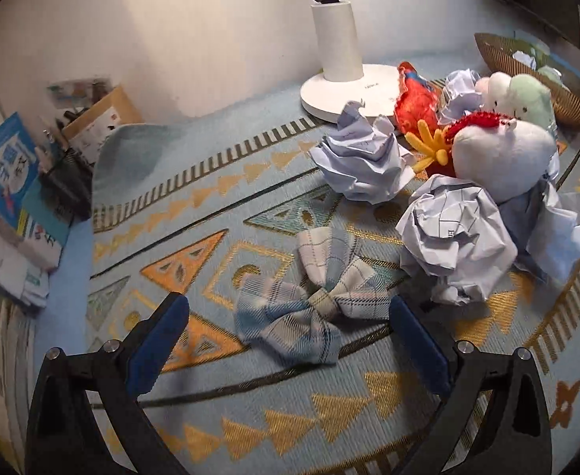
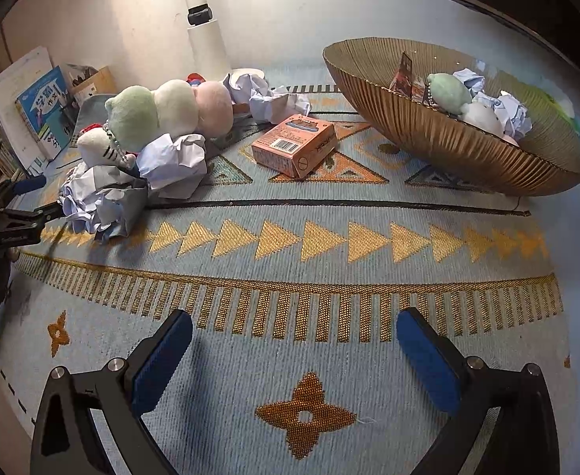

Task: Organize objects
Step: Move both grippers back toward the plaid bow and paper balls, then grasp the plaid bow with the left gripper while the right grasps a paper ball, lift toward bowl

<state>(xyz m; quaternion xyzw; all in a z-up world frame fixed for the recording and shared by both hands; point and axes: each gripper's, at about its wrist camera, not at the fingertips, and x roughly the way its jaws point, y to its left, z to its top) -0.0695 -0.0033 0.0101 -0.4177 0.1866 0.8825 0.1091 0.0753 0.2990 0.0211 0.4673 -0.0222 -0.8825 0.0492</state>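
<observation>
Left gripper (image 1: 288,318): jaws spread wide, empty, low over the mat with the plaid bow (image 1: 309,308) lying between the blue pads (image 1: 159,344), touching neither.
Right gripper (image 2: 294,340): jaws spread, empty, above a bare stretch of mat.
Open room: in the right wrist view the mat (image 2: 290,261) is free from the jaws up to the row of gold triangles; in the left wrist view the free stretch runs from 9 to 11 o'clock of the bow.
Crowded edge: crumpled paper balls (image 1: 452,237) sit at 1 to 2 o'clock of the bow, the nearest just beside it; behind them the white plush (image 1: 503,158) and a red-and-yellow toy (image 1: 428,146).
Pile, right wrist view: a green, cream and pink plush (image 2: 167,113) lies on crumpled paper at 10 o'clock; an orange box (image 2: 294,144) sits alone at 12 o'clock, apart from pile and bowl.
Bowl (image 2: 448,138): ribbed, golden-brown, at 1 to 2 o'clock, tilted; it holds a pale green plush (image 2: 448,93), paper balls and a small dark packet.
Surface: pale blue woven mat with gold and orange patterns on the bench.
Room: white lamp base (image 1: 345,91) at 12 o'clock against a pale wall; books (image 1: 5,170) stacked at 9 o'clock.
</observation>
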